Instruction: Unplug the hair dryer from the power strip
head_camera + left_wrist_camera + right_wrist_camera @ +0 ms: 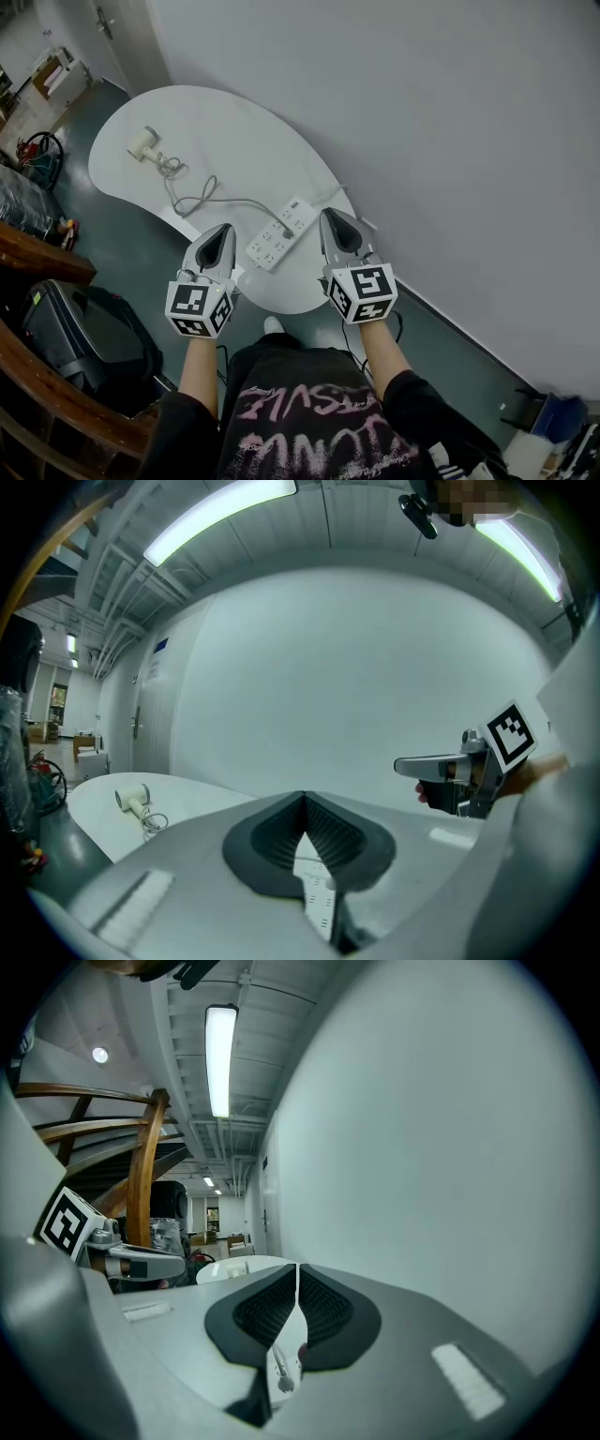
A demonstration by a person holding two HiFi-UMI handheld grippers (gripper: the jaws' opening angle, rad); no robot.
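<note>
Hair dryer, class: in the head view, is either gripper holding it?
No, the hair dryer lies on the table, far from the left gripper and right gripper.

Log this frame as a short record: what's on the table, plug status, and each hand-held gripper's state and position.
table: white, kidney-shaped, set against a wall
hair dryer: lying at the table's far left end
cord: runs slack from the dryer to the strip
power strip: white, near the table's near edge, between the two grippers
plug status: appears still plugged in
left hand-held gripper: jaws together, empty, just left of the strip
right hand-held gripper: jaws together, empty, just right of the strip
</note>
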